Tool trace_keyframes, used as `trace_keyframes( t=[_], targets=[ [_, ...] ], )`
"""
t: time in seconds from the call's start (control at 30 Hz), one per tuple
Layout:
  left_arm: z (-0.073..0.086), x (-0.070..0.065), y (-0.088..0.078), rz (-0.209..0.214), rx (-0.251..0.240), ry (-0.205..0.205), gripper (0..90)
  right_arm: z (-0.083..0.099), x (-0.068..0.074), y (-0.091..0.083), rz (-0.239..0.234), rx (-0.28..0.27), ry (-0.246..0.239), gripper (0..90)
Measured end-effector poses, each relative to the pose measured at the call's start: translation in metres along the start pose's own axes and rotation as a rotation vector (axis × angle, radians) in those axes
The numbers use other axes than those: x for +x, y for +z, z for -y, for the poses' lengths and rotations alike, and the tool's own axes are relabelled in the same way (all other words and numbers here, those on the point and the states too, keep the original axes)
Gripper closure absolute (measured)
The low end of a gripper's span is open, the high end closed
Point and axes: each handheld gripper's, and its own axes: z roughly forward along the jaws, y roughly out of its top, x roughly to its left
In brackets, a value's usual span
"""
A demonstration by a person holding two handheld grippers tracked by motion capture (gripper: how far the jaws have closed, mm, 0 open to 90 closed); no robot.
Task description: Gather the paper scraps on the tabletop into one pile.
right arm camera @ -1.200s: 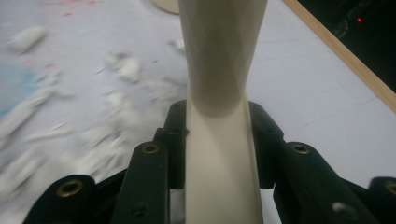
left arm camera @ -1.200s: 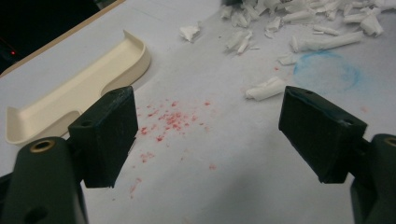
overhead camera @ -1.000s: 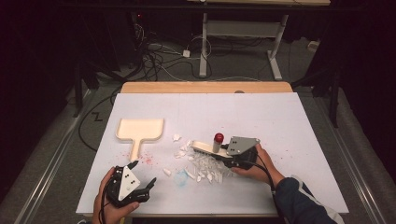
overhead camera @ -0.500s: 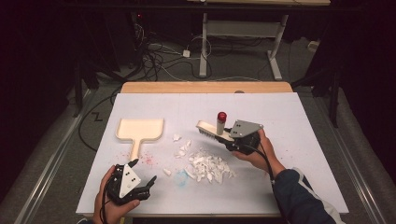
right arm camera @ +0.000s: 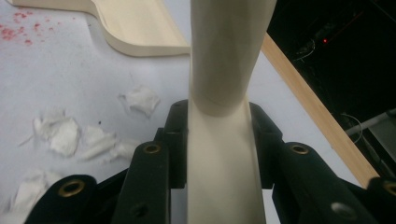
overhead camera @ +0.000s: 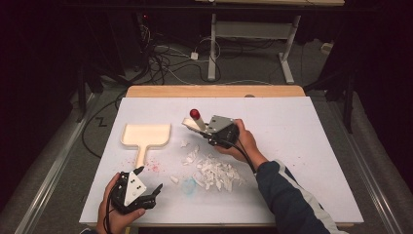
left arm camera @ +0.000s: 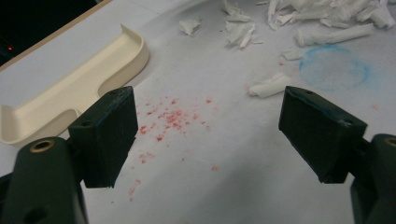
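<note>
A cream dustpan (overhead camera: 146, 135) lies flat at the left of the white table top (overhead camera: 302, 136); it also shows as the dustpan (left arm camera: 70, 93) and the dustpan (right arm camera: 140, 23). My right gripper (overhead camera: 207, 131) is shut on a cream-handled tool (overhead camera: 194, 123) with a red tip (overhead camera: 195, 114), held just above the board to the right of the pan. Its pads (right arm camera: 177, 140) press both sides of the handle (right arm camera: 219, 93). Torn white paper scraps (overhead camera: 214, 173) lie in a pile in front of it. My left gripper (overhead camera: 149, 179) rests open at the front left, nothing between its pads (left arm camera: 109, 135).
Red specks (left arm camera: 173, 116) and a faint blue ring (left arm camera: 334, 67) mark the board near the left gripper. A wooden strip (overhead camera: 214, 91) borders the table's far edge. Beyond it, cables (overhead camera: 165, 63) and desk legs (overhead camera: 287, 58) stand on the dark floor.
My right gripper has carried the tool away from the scrap pile, toward the far side and left, closer to the dustpan. The left gripper has stayed where it was.
</note>
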Motion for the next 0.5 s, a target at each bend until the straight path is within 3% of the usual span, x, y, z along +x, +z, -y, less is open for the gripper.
trace_keyframes(
  t=[0.03,0.13,0.27,0.4,0.5],
  targets=[
    [0.000,0.000,0.000,0.000,0.001,0.001,18.8,-0.003,0.004,0.011,-0.015,-0.002,0.000,67.6],
    [0.000,-0.002,0.000,0.000,0.016,0.024,18.8,-0.005,0.008,0.019,-0.038,-0.012,-0.016,67.6],
    [0.001,-0.002,-0.001,0.004,0.016,0.024,18.8,-0.007,0.022,0.027,-0.127,-0.020,-0.059,67.4],
    [0.002,-0.002,-0.002,0.002,0.030,0.031,18.8,-0.004,0.029,0.021,-0.228,-0.035,-0.101,67.1],
    [0.002,-0.002,-0.003,0.005,0.022,0.029,18.8,0.000,0.035,0.008,-0.297,-0.041,-0.184,66.9]
  ],
)
